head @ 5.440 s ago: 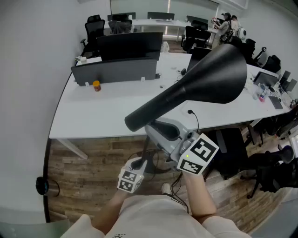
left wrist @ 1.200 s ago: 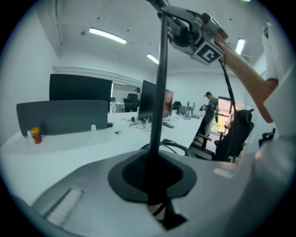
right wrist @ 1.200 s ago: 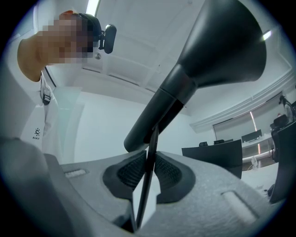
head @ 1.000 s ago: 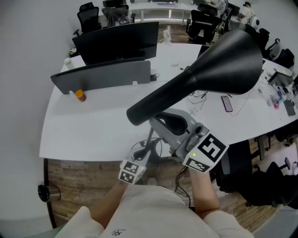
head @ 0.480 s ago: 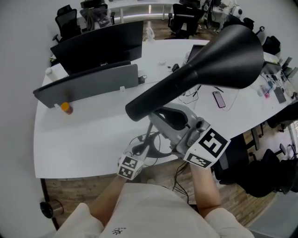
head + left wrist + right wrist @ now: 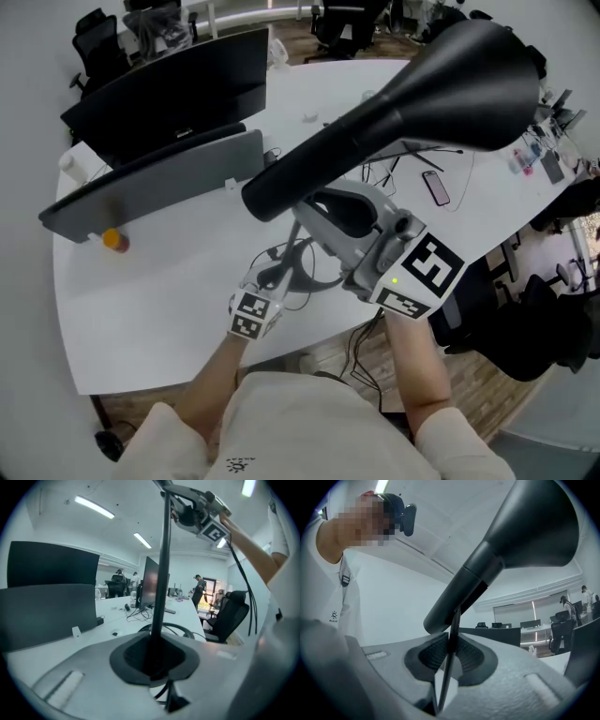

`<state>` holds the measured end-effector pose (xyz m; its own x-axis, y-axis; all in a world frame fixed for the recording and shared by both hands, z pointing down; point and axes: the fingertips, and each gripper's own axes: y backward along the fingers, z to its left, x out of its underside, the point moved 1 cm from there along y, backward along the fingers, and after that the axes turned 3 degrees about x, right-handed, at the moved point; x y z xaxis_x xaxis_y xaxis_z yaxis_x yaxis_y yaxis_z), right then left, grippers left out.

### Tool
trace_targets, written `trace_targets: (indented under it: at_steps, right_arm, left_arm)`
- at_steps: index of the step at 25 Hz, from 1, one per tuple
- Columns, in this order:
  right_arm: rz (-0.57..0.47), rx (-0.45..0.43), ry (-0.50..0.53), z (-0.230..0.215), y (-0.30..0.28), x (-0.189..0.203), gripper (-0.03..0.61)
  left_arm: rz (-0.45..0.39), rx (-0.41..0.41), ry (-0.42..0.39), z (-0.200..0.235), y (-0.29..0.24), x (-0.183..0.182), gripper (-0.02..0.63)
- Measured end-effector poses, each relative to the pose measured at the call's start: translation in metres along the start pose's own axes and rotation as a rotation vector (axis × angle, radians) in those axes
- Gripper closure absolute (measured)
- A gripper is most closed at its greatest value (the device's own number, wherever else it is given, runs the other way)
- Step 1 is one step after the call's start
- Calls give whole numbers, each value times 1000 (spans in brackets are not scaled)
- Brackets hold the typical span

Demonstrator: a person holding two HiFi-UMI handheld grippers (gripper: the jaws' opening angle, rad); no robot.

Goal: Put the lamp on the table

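Observation:
A black lamp with a big cone shade (image 6: 422,94) hangs tilted over the white table (image 6: 159,300). My right gripper (image 6: 317,214) is shut on the thin stem just under the shade, and the stem (image 6: 449,665) is pinched between its pads beneath the shade (image 6: 525,536). Lower down, my left gripper (image 6: 275,278) is shut on the lamp's pole (image 6: 162,573), which rises from its jaws straight up to the right gripper (image 6: 199,515). The lamp's ring base (image 6: 182,630) and its cord sit just beyond the left jaws, close to the table top. I cannot tell whether the base touches it.
A black monitor (image 6: 169,80) and a grey divider panel (image 6: 150,187) stand at the table's back left, with a small orange bottle (image 6: 114,240) beside them. A phone (image 6: 437,187) and loose cables (image 6: 398,169) lie at the right. Office chairs (image 6: 525,337) stand off the table's right edge.
The table has slid closer beneath me, and the lamp with both grippers now hangs over its near part instead of over the floor. Both grips are unchanged.

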<state>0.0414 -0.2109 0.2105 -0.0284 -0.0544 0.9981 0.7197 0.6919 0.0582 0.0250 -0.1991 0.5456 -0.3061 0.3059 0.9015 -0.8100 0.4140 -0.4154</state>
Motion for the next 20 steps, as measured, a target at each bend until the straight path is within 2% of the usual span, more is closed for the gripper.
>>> trace_targets:
  at_steps: [12,20]
  right_arm:
    - [46,69,1,-46,-53,29,528]
    - [65,84,12,-70,-68,45,528]
  left_arm:
    - [3,37,-26,75,-35,4,581]
    - [7,39,-24,102,-57,4,580]
